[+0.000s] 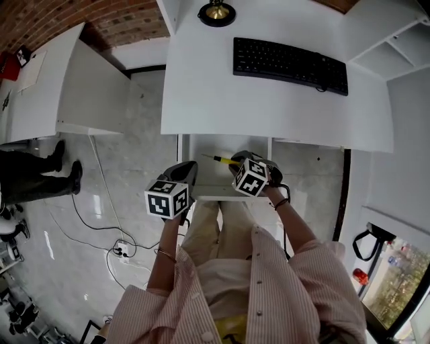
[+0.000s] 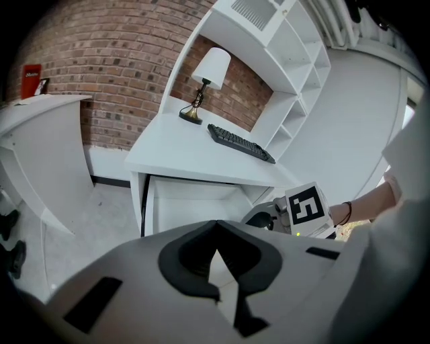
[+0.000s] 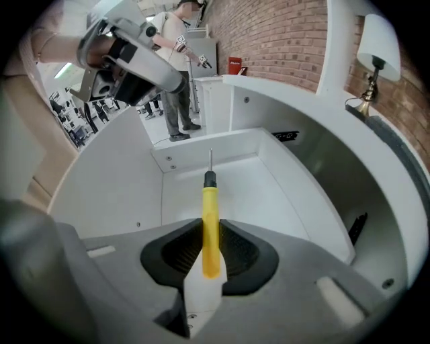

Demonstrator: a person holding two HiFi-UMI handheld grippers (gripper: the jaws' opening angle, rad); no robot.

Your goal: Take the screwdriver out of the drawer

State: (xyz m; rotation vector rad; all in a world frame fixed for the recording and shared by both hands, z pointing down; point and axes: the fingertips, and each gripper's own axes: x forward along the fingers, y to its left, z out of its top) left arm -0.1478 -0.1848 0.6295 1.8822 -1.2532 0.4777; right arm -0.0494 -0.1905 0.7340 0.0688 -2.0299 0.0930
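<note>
A screwdriver (image 3: 210, 228) with a yellow handle and a thin metal shaft is clamped between the pads of my right gripper (image 3: 209, 259), shaft pointing away from me. It hangs above the white floor of the open drawer (image 3: 269, 195). In the head view the screwdriver (image 1: 222, 160) sticks out leftward from the right gripper (image 1: 236, 161) over the drawer (image 1: 205, 180) under the desk. My left gripper (image 1: 188, 171) hovers at the drawer's front left corner. Its black pads (image 2: 195, 259) meet at the tip with nothing between them.
A white desk (image 1: 201, 87) carries a black keyboard (image 1: 290, 64) and a lamp (image 1: 216, 12). A white counter (image 1: 40, 87) stands at the left, with a person's legs (image 1: 33, 175) beside it. Cables and a power strip (image 1: 121, 250) lie on the grey floor.
</note>
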